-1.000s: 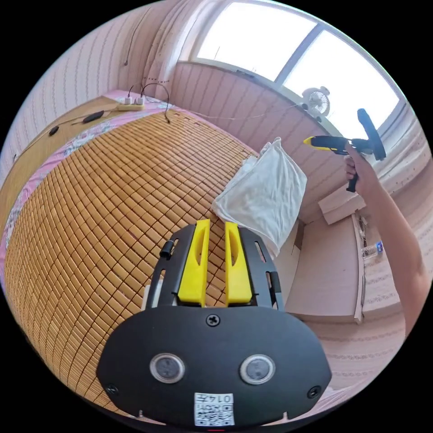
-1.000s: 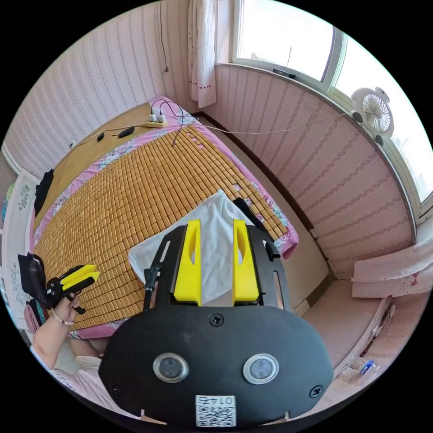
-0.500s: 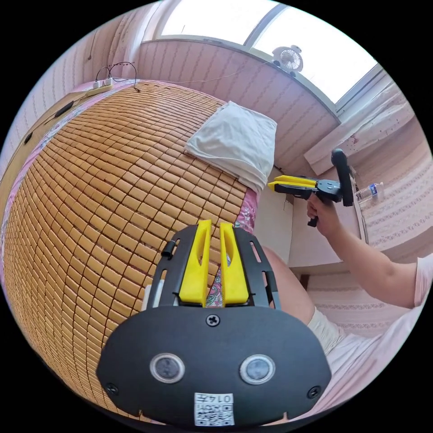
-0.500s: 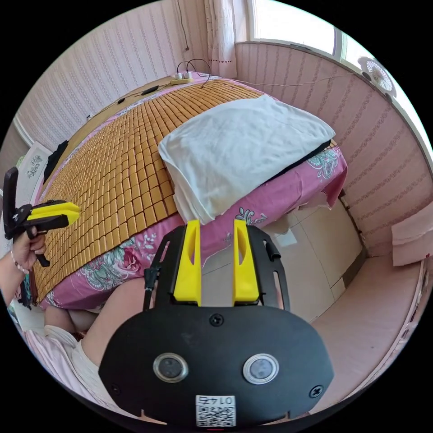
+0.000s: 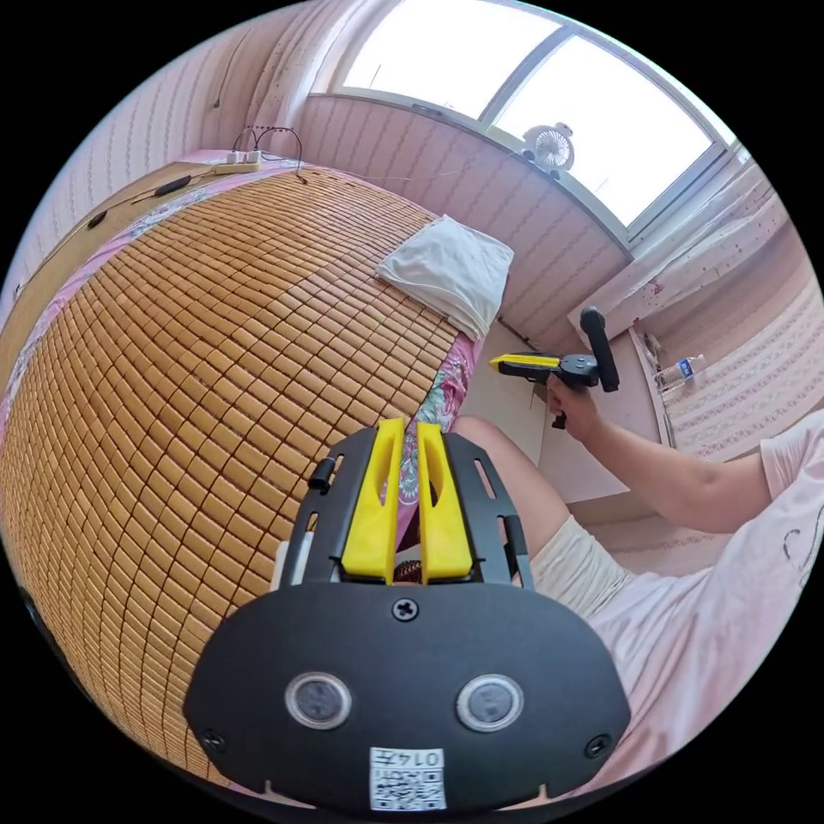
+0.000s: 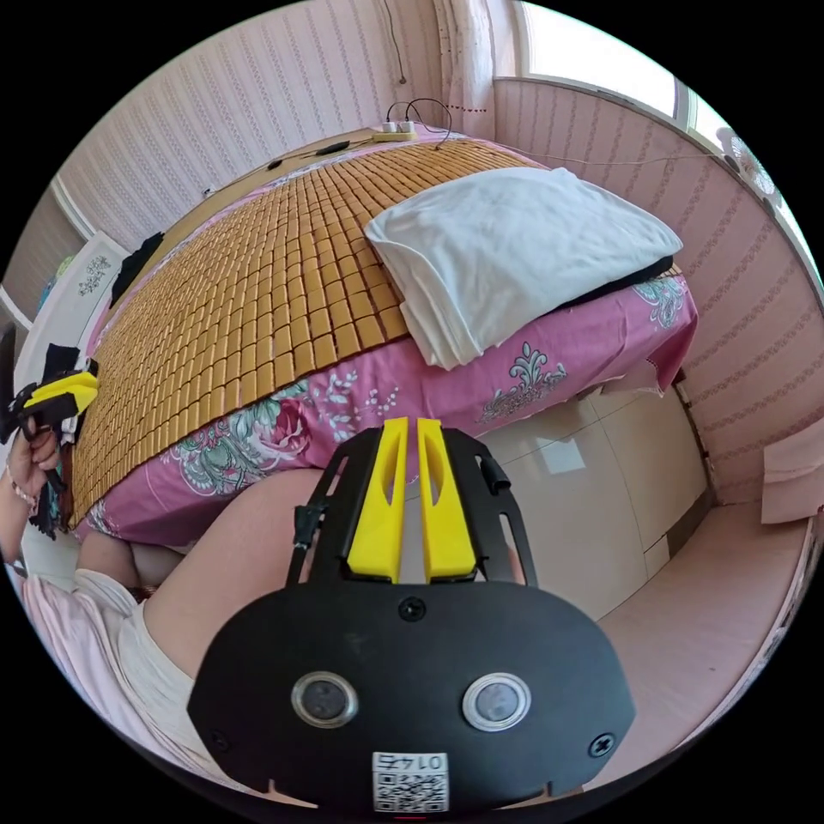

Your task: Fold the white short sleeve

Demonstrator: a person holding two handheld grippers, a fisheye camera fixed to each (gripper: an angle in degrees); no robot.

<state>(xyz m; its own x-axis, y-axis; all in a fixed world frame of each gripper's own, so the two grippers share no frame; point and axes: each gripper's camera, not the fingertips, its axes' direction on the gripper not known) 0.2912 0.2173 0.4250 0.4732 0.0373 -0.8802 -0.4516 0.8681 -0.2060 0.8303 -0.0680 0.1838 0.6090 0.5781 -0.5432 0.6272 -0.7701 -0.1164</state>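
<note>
Left gripper [image 5: 404, 429] jaws nearly together, holding nothing, hanging above the bed's near edge and the person's bare thigh [image 5: 506, 481]. Right gripper [image 6: 412, 427] jaws likewise close together and empty, above the thigh and tiled floor [image 6: 592, 515]. Folded white short-sleeve shirt [image 6: 515, 249] lies flat at the corner of the woven bamboo mat [image 6: 275, 283], over the pink floral bedsheet [image 6: 446, 390], well apart from both grippers.

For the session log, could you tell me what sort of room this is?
Most likely a bedroom: a bed with a bamboo mat over a pink floral sheet, a folded white short sleeve on it, striped pink wallpaper and a window.
</note>
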